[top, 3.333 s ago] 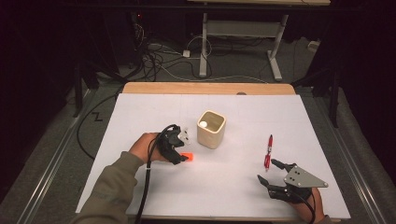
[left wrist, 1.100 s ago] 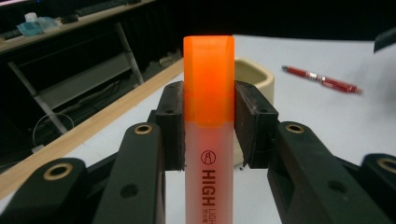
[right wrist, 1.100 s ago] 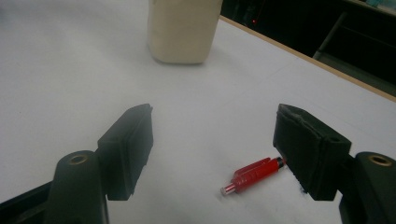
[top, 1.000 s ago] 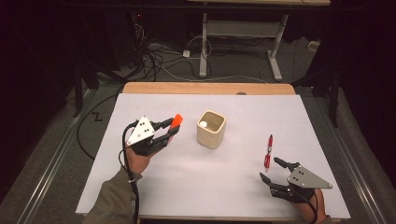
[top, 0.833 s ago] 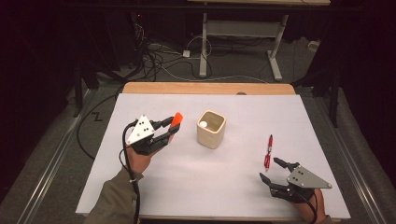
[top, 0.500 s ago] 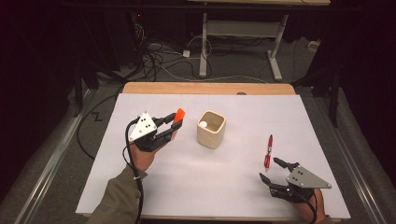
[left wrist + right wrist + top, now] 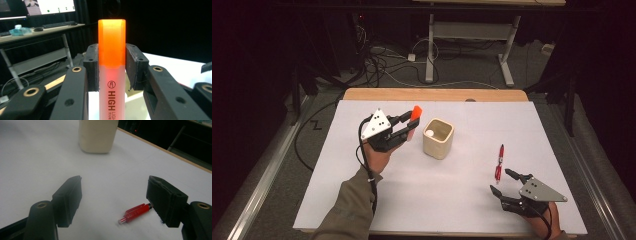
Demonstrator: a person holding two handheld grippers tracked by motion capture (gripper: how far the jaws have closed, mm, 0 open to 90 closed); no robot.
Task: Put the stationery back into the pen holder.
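Gripping a frosted highlighter (image 7: 111,82), orange cap up, my left claw (image 7: 404,127) hovers beside the cream cup (image 7: 438,138); right claw (image 7: 504,181) gapes empty

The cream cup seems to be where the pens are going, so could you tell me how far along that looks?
Done: one white-tipped item already stands in the cream cup. In hand: the left tongs are shut on the orange highlighter, raised beside the cup, not yet over its mouth. Left: the red pen lies on the white table, with the open right tongs just short of it.
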